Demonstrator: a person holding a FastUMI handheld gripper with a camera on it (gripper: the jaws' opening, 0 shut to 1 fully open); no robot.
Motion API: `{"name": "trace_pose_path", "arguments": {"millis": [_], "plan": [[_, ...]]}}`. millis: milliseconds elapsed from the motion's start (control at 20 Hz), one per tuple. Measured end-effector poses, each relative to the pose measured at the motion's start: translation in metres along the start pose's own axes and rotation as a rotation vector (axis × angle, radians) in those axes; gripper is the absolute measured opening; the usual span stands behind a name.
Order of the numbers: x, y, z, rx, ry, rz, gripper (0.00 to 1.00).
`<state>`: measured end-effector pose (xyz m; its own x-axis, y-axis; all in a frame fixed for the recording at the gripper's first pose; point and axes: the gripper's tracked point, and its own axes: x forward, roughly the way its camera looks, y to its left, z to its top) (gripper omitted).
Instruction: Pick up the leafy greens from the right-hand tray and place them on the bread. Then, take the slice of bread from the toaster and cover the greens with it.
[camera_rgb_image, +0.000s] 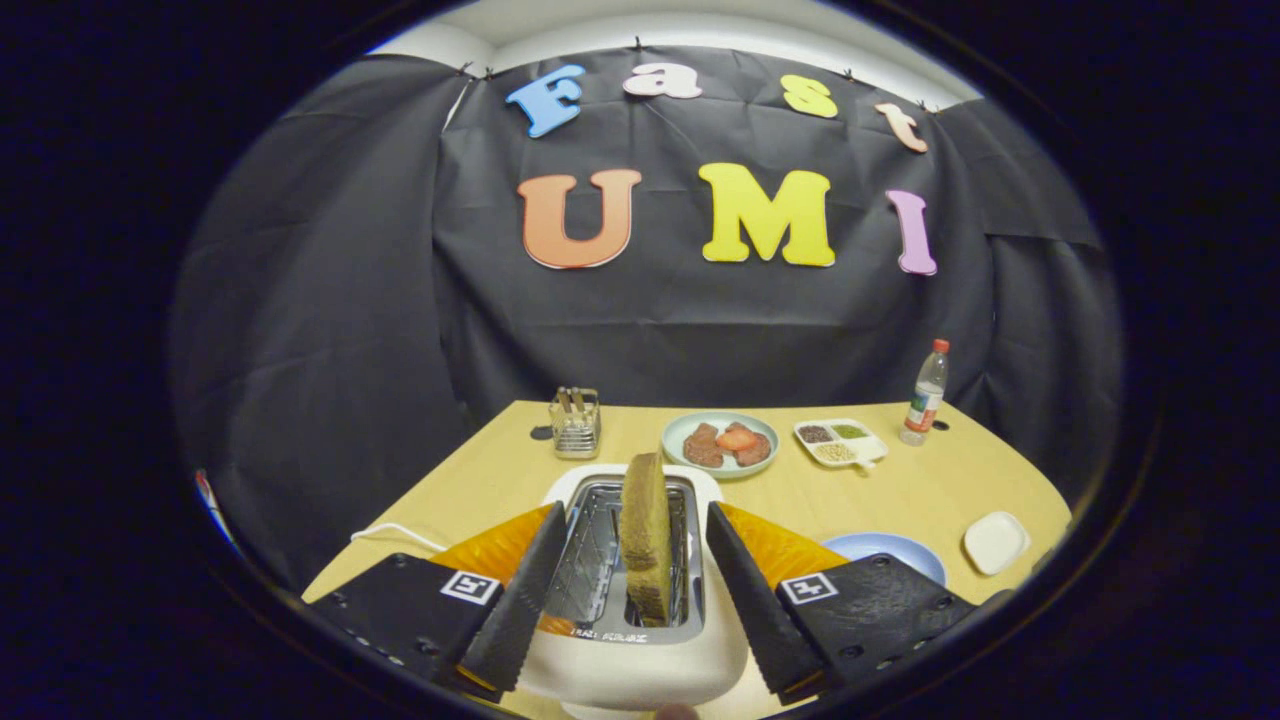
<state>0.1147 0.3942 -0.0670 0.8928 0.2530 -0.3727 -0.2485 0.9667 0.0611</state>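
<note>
Gripper (632, 590) spread wide over the toaster (632, 650) — bread (646, 535) upright in the slot between the fingers, untouched.

Table (500, 470): pale wood, flat, roomy, black cloth wall behind. From the toaster: blue plate (905, 548) at 3 o'clock, partly behind the right finger; round plate (720, 443) of sliced food at 12; divided tray (838, 441) at 1; white dish (995, 541) at 2; bottle (926, 392) beyond the tray; metal rack (575, 422) at 11. Bread looks light, dry, stiff but crumbly — I'd pinch both flat faces near the exposed top, gently, and lift straight up. Greens: can't tell where they are.
</note>
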Motion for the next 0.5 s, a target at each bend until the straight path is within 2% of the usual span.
{"name": "trace_pose_path", "arguments": {"millis": [50, 350, 400, 500], "plan": [[0.0029, -0.0018, -0.0023, -0.001, 0.013, -0.009, 0.77], [0.0099, -0.0031, -0.0065, -0.015, 0.017, 0.001, 0.15], [0.0075, -0.0031, -0.0049, -0.022, 0.007, 0.007, 0.15], [0.0057, -0.0088, -0.0006, -0.011, -0.014, 0.014, 0.06]]}}
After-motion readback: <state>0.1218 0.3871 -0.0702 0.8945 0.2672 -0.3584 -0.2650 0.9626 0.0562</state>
